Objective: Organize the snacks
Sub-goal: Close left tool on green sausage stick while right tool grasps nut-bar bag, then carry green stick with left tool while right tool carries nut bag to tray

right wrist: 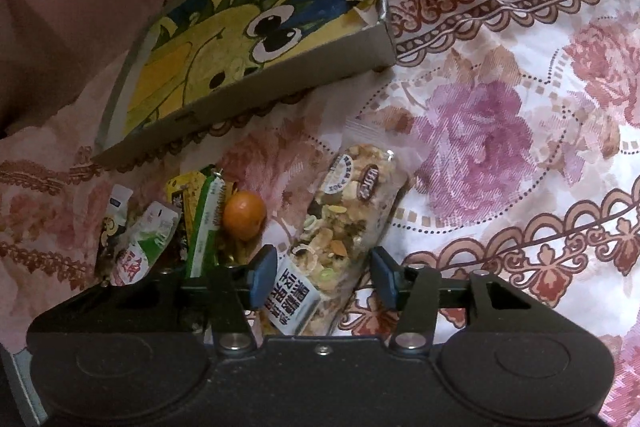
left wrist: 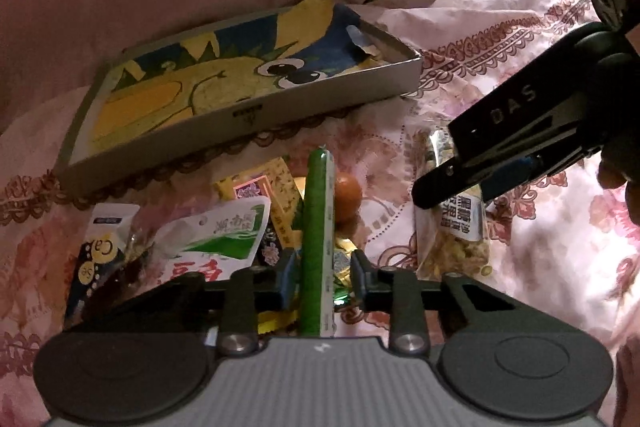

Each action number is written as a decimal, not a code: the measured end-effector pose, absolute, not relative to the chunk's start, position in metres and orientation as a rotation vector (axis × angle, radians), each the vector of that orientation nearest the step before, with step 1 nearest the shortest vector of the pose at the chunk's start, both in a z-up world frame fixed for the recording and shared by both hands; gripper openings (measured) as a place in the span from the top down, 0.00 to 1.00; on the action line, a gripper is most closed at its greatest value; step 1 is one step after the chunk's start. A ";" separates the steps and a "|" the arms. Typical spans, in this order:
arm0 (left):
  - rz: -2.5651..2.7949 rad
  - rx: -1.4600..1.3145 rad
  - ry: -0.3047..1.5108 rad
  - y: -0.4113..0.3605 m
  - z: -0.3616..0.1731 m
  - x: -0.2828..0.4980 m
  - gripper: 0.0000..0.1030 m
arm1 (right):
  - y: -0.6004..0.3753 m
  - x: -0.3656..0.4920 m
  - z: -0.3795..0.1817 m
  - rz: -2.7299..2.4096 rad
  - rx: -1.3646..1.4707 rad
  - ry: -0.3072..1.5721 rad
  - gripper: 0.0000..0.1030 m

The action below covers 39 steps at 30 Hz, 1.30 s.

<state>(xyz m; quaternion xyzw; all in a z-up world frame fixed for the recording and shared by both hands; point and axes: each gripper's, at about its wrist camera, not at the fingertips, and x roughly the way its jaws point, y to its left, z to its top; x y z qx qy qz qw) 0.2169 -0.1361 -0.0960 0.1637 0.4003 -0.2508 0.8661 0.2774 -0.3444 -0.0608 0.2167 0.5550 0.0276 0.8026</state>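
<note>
Left claw [left wrist: 323, 277] at the bottom centre of its own view, fingers pointing up the frame, blue pads [left wrist: 289, 277] parted with a clear gap between them, neither pad visibly pressing on anything. Black linkage bars and two round pivot housings across the lower edge.

Right claw [right wrist: 323, 277] likewise at the bottom centre of its own view, blue-padded fingers [right wrist: 264, 275] spread wider still. Also visible from the left camera, reaching in from the right edge of the frame and slanting down toward the centre, dark fingertip lowest. Bare fingers of a hand [left wrist: 616, 179] wrapped around its body at the far right edge.
</note>
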 end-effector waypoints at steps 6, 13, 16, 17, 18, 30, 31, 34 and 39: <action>-0.519 0.320 0.855 -0.132 -0.093 0.217 0.82 | -0.341 0.275 -0.061 0.076 0.473 1.213 0.49; -0.524 0.200 0.903 -0.119 -0.082 0.216 0.82 | -0.338 0.269 -0.056 0.085 0.489 1.211 0.52; -0.535 0.099 0.926 -0.108 -0.075 0.219 0.82 | -0.340 0.264 -0.052 0.089 0.519 1.195 0.53; -0.541 0.060 0.934 -0.104 -0.073 0.221 0.82 | -0.342 0.263 -0.050 0.091 0.532 1.188 0.53; -0.549 0.018 0.942 -0.099 -0.072 0.222 0.82 | -0.343 0.261 -0.047 0.092 0.543 1.178 0.53; -0.574 -0.185 0.879 -0.077 -0.048 0.222 0.82 | -0.356 0.247 -0.021 0.128 0.644 1.055 0.59; -0.574 -0.190 0.872 -0.076 -0.047 0.222 0.82 | -0.357 0.247 -0.022 0.133 0.665 1.054 0.59; -0.567 -0.194 0.862 -0.074 -0.046 0.223 0.82 | -0.363 0.247 -0.022 0.139 0.719 1.053 0.59; -0.557 -0.209 0.850 -0.072 -0.044 0.224 0.82 | -0.370 0.245 -0.015 0.152 0.767 1.023 0.61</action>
